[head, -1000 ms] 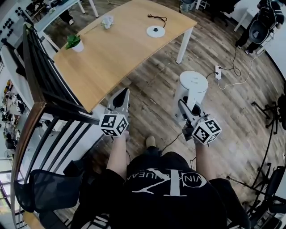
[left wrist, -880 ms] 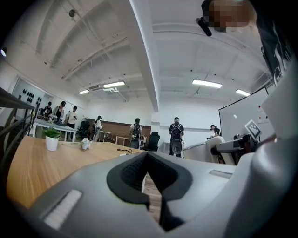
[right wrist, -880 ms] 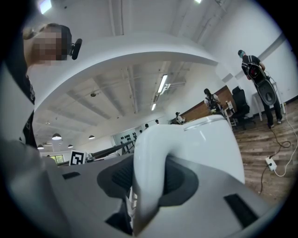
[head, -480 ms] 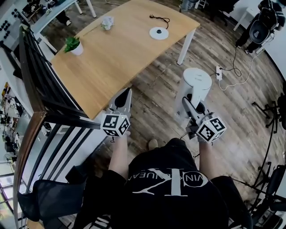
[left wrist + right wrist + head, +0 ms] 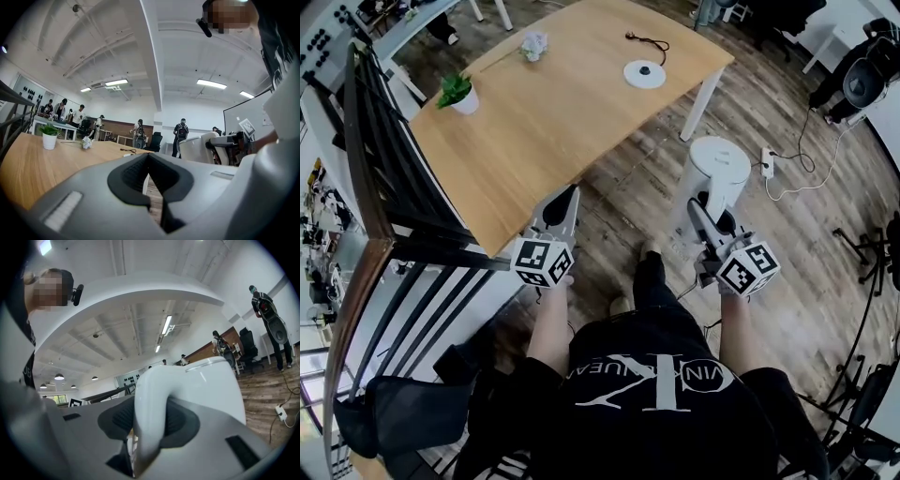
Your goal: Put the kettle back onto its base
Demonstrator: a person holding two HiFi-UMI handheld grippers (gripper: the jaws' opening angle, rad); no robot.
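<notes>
The white kettle (image 5: 717, 173) hangs over the wooden floor, right of the table's near corner. My right gripper (image 5: 694, 206) is shut on its handle (image 5: 150, 394); in the right gripper view the kettle body (image 5: 211, 385) fills the space past the jaws. The round white base (image 5: 644, 74) with its black cord lies on the far right part of the wooden table (image 5: 534, 122). My left gripper (image 5: 570, 190) is shut and empty, its tip at the table's near edge. In the left gripper view, the left gripper (image 5: 149, 157) points along the tabletop with the kettle (image 5: 199, 149) to its right.
A small potted plant (image 5: 457, 92) and a pale crumpled flower (image 5: 533, 44) sit on the table's far left. A black railing (image 5: 394, 187) runs along the left. A white table leg (image 5: 701, 94) stands near the kettle. A power strip (image 5: 766, 164) and cables lie on the floor at right.
Both grippers and the kettle have moved forward, nearer the table. The person has stepped ahead; a foot now shows between the arms. The grip on the handle is unchanged.
</notes>
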